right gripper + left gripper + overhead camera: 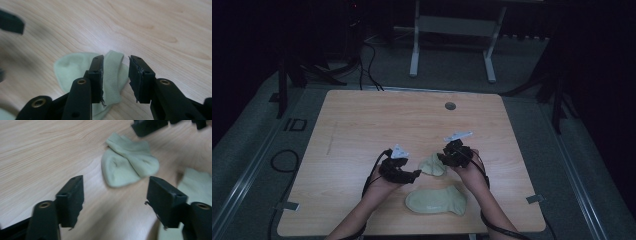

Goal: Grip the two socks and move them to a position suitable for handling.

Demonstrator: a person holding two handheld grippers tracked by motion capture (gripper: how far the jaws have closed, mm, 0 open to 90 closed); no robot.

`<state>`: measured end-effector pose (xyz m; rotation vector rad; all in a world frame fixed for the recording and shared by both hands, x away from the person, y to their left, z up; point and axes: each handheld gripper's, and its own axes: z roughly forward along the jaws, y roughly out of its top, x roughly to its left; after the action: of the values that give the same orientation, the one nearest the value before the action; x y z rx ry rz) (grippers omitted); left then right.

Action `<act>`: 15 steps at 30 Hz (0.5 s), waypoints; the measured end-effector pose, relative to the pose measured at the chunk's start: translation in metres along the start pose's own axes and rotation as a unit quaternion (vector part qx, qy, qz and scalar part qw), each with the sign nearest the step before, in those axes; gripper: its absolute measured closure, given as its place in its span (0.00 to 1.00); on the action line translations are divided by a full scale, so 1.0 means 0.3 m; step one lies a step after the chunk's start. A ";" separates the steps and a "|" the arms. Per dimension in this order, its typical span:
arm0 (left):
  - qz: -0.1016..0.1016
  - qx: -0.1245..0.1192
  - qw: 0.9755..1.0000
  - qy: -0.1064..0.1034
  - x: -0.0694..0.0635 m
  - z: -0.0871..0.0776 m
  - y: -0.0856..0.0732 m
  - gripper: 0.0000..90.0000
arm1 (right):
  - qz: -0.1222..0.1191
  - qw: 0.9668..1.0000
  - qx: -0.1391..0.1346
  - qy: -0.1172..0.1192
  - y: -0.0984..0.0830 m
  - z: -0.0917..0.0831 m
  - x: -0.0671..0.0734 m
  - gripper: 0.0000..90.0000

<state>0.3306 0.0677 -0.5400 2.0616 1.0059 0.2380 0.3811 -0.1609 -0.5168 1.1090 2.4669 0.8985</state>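
Legible markings: one only; the letters "ID" (295, 124), dark on the grey floor mat (252, 145) just beside the left edge of the wooden table (362, 120), seen in the high view; the characters are large, plain and blocky, and lie along the mat close to the table's far left corner. No lettering, brand, number or sign can be read on the table top itself in the high view or in either gripper view; the wood there carries grain alone; the dim far background of the high view is too dark to yield any text.
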 end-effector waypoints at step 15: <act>-0.006 0.051 0.998 0.033 0.006 0.142 0.042 0.60 | -0.013 0.999 0.034 -0.001 -0.056 0.084 0.019 0.90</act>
<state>0.3594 0.0394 -0.5588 2.1514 1.0906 0.2557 0.3801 -0.1545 -0.5467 1.0975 2.5214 0.8114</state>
